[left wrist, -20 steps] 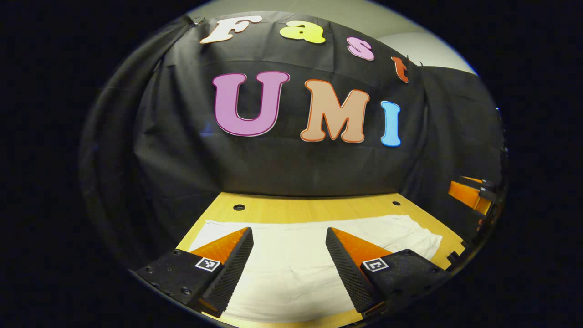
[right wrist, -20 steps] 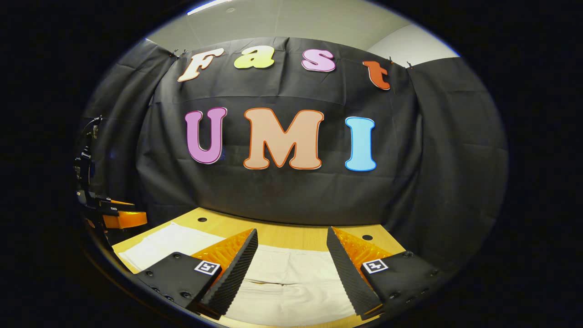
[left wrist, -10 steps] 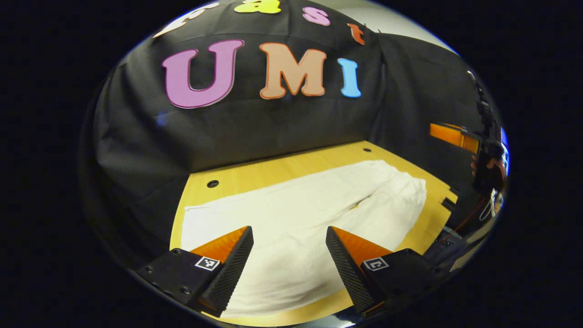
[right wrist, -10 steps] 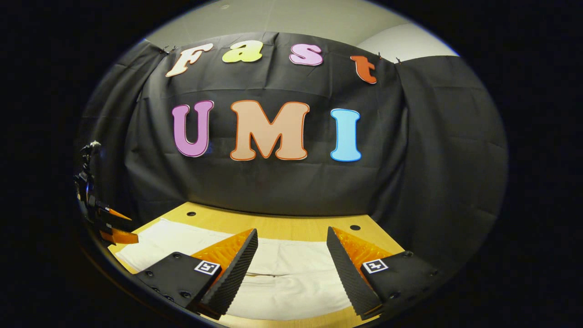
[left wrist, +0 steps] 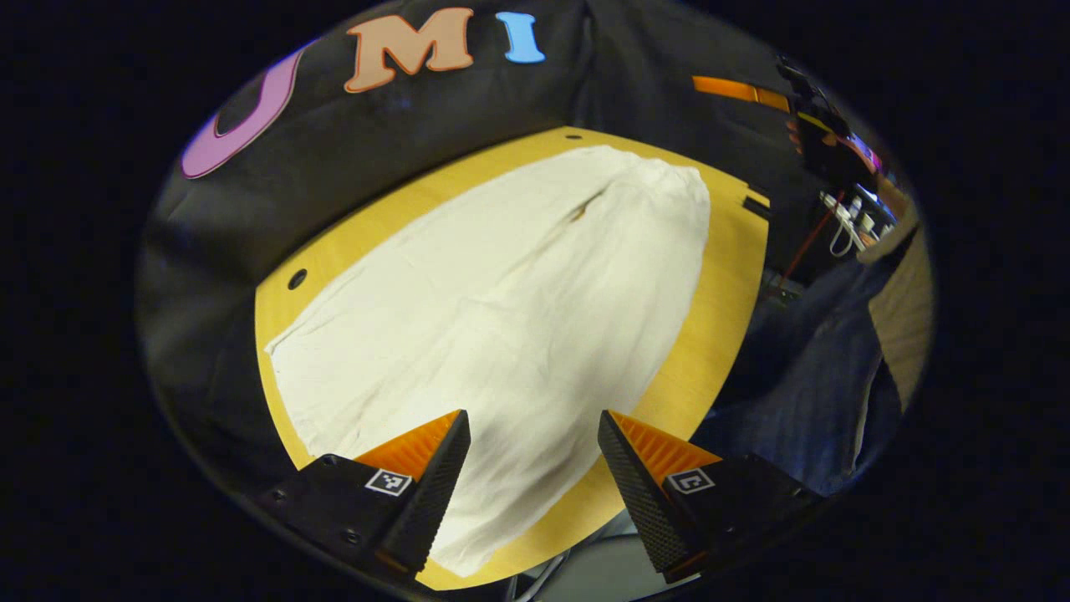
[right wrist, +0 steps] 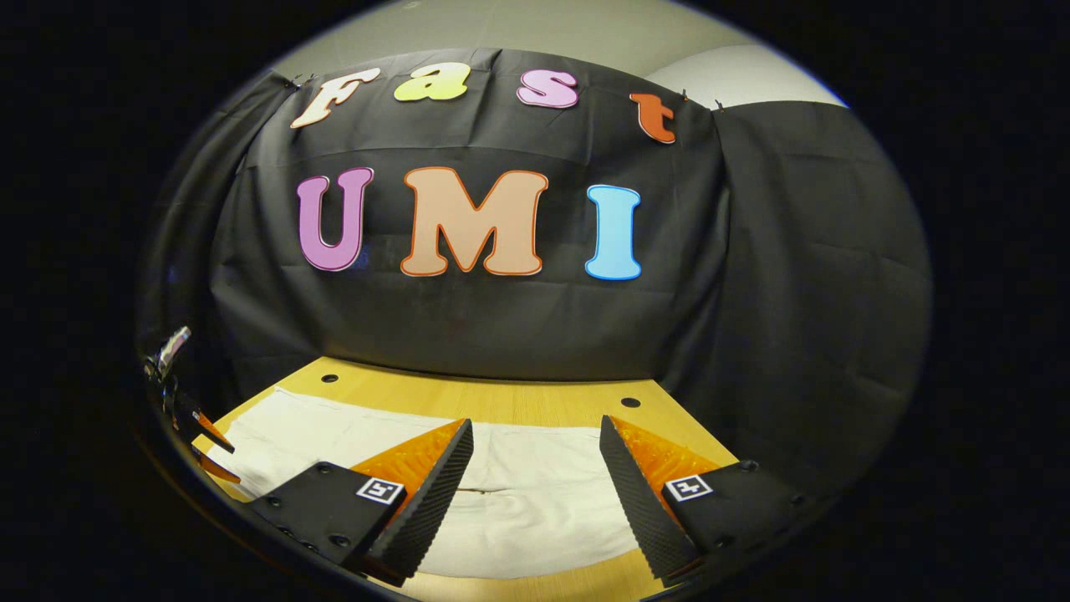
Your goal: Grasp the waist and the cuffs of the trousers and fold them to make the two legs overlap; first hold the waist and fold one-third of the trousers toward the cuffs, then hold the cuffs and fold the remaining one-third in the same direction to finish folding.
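Note:
Cream trousers point(left wrist: 501, 293) lie spread flat on the yellow wooden table point(left wrist: 727, 276). Their gathered end point(left wrist: 677, 184) is far off to the right and their wide end is near my left gripper. That left gripper point(left wrist: 532, 415) hangs open above the wide end, touching nothing. In the right gripper view, my right gripper point(right wrist: 536, 420) also hangs open above the trousers point(right wrist: 518, 510), with nothing between its fingers. It appears again at the top right of the left gripper view as the right gripper point(left wrist: 736, 86). The left gripper point(right wrist: 205, 435) peeks in at the far left edge.
The table has small round holes point(left wrist: 297, 278) point(right wrist: 630, 402) near its back edge, against the black cloth wall. A person's blue-clad leg point(left wrist: 802, 385) stands beyond the table's near edge, with cables point(left wrist: 844, 226) behind it.
My left gripper has tipped downward and swung round, so it now looks along the whole length of the trousers. The right gripper has shifted only slightly. Both stay open.

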The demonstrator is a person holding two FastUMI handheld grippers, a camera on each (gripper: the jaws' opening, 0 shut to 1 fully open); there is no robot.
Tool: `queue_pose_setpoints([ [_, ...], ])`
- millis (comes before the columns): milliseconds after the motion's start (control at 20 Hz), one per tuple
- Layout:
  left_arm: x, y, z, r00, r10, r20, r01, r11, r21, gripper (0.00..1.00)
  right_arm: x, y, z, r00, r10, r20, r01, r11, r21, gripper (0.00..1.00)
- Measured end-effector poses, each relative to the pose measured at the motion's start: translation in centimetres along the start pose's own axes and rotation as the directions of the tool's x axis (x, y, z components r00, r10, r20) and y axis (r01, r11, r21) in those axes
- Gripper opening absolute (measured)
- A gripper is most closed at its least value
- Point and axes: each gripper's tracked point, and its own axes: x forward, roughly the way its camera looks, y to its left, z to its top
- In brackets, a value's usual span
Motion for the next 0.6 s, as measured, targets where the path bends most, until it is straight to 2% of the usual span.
queue_pose_setpoints([
  [100,0.6,-0.1,-3.0,0.995,-0.039,-0.092,0.043,0.998,0.041,0.94,0.1,0.1,-0.5,1.0,-0.001,-0.011,0.001,1.0,0.004,0.97],
  [300,0.7,0.4,-6.3,0.97,-0.067,-0.232,0.098,0.987,0.127,0.93,0.2,0.1,-1.0,1.0,0.011,-0.015,-0.011,1.0,0.007,0.98],
  [450,0.9,0.4,-8.0,0.95,-0.081,-0.3,0.136,0.977,0.167,0.9,0.1,-0.1,-0.6,1.0,0.015,-0.008,-0.015,1.0,-0.009,0.97],
  [600,0.9,1.2,-8.7,0.941,-0.062,-0.334,0.135,0.97,0.201,0.87,0.3,-0.4,-0.9,1.0,0.014,-0.012,-0.014,1.0,-0.004,0.98],
])
